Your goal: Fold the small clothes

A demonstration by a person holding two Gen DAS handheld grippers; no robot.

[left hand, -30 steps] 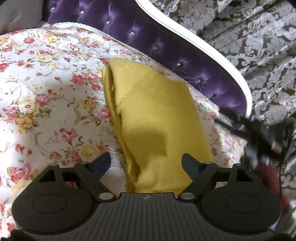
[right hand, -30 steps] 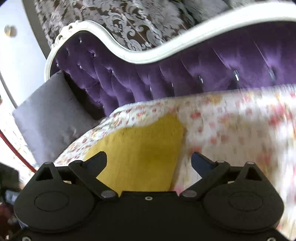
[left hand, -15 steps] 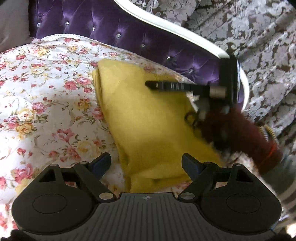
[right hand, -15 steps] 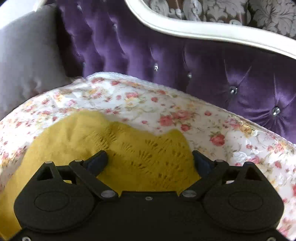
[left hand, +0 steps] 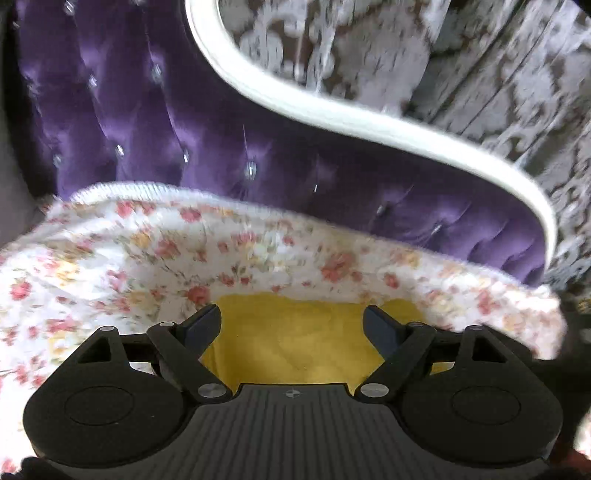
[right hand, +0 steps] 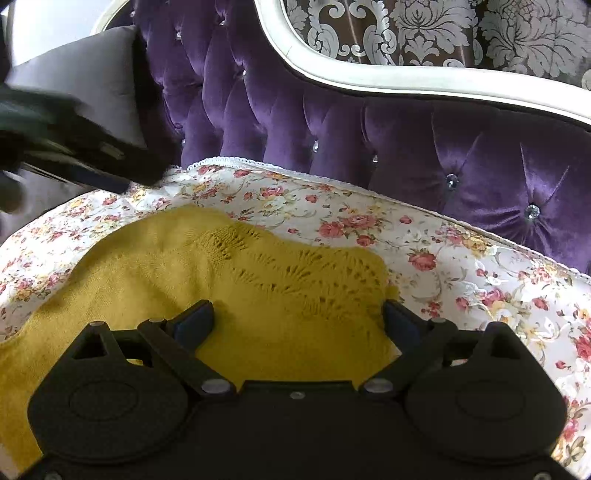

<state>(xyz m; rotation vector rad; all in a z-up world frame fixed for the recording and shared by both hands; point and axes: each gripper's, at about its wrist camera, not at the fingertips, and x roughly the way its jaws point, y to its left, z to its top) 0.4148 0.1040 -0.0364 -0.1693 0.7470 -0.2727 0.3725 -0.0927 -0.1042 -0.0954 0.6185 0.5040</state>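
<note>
A mustard-yellow knitted garment (right hand: 236, 280) lies folded on the floral bedspread (right hand: 461, 266), its lacy openwork edge facing the headboard. My right gripper (right hand: 297, 319) is open just over the garment's near part, fingers wide apart, nothing pinched. In the left wrist view, which is blurred, my left gripper (left hand: 291, 325) is open above one end of the garment (left hand: 295, 339), with only a small yellow patch showing between its fingers. The left gripper also appears as a dark blurred shape (right hand: 74, 147) at the left edge of the right wrist view.
A tufted purple velvet headboard (right hand: 369, 129) with a white curved frame (right hand: 369, 79) rises behind the bed. A grey pillow (right hand: 92, 70) leans at the back left. Damask wallpaper (right hand: 443, 29) covers the wall behind. The bedspread's edge (left hand: 535, 306) falls off at the right.
The left gripper swung toward the headboard, so most of the garment left its view. The right gripper came in over the garment, rolled level, and now sits close above it.
</note>
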